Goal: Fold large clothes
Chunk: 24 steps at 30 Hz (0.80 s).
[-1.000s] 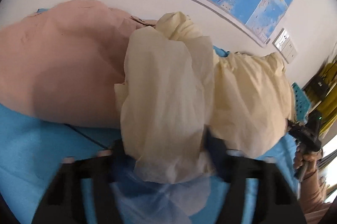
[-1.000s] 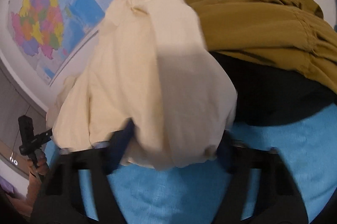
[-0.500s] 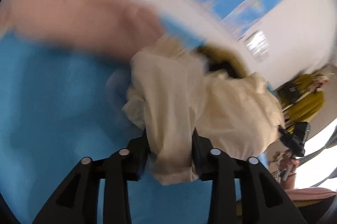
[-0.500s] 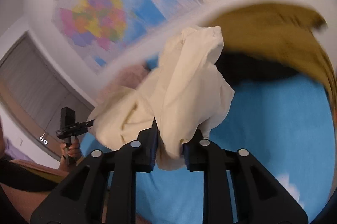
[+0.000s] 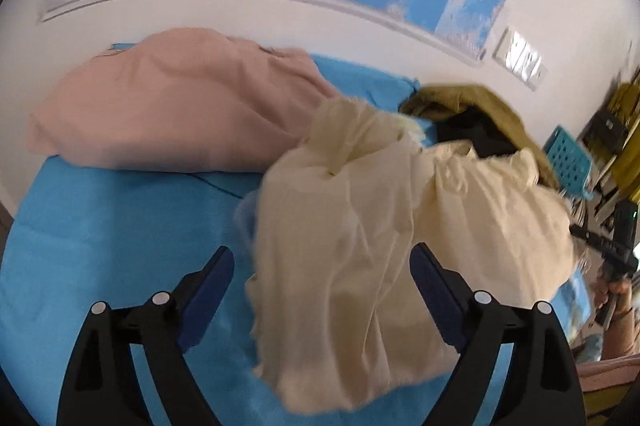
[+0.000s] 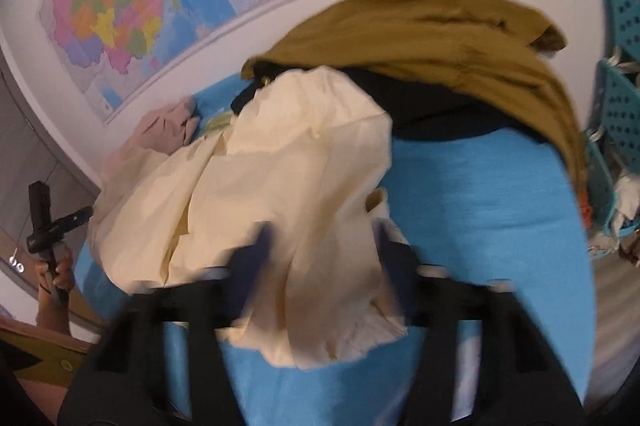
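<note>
A crumpled cream garment (image 5: 360, 226) lies on the blue table cover (image 5: 100, 226). My left gripper (image 5: 320, 286) straddles one end of it. Its jaws are opening, and the left pad stands clear of the cloth. In the right wrist view the same cream garment (image 6: 288, 185) is bunched between the blurred fingers of my right gripper (image 6: 322, 246). Those jaws are closing, and cloth fills the gap between them. Each view shows the other gripper in a hand at its edge.
A pink garment (image 5: 172, 113) is heaped at the back left. An olive garment (image 6: 440, 37) lies over a black one (image 6: 440, 109) at the back right. A teal perforated basket (image 6: 624, 25) stands past the table's right edge. A map hangs on the wall behind.
The left jaws have spread and let go of the cream cloth. The right fingers now sit further apart than half a second ago. The cream garment has dropped lower onto the blue cover.
</note>
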{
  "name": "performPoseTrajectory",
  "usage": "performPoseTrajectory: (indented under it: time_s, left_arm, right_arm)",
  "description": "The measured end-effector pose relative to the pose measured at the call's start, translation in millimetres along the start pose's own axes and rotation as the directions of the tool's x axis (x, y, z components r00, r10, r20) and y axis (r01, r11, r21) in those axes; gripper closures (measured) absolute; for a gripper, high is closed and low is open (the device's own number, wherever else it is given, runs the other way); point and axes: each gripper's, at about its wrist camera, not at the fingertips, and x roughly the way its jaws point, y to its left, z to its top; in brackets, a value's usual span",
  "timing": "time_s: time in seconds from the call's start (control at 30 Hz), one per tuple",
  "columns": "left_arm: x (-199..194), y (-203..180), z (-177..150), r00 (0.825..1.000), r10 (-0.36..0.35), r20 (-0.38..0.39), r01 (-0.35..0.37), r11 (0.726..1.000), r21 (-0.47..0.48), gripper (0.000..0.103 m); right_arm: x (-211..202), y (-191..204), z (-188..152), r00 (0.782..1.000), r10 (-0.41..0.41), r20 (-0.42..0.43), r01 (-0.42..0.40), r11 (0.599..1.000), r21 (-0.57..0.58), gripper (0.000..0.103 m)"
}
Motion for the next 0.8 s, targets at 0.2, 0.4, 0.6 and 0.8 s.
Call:
performPoseTrajectory:
  time_s: [0.2,0.4,0.6,0.8]
  left_arm:
    - [39,3,18,0.995,0.077,-0.067,-0.078,0.997,-0.014,0.084]
    - [58,21,15,0.991,0.091,-0.097,-0.098,0.993,-0.067,0.065]
    - [14,7,30,0.996,0.083,0.031,-0.083,0.996,-0.007,0.046]
    - [22,-32,56,0.995,0.080,0.065,-0.088,0.987,0.137,0.039]
  right_arm:
    - [-12,2,34,0.991,-0.001,0.134,0.003,1.000,-0.014,0.096]
    - [35,-23,29,0.994,-0.101,-0.038,0.100,0.995,-0.026,0.090]
    - [-10,-23,40,0.989,-0.114,0.094,0.112,0.993,0.024,0.031]
    - [21,34,74,0.994,-0.097,0.055,0.105,0.980,-0.168,0.033]
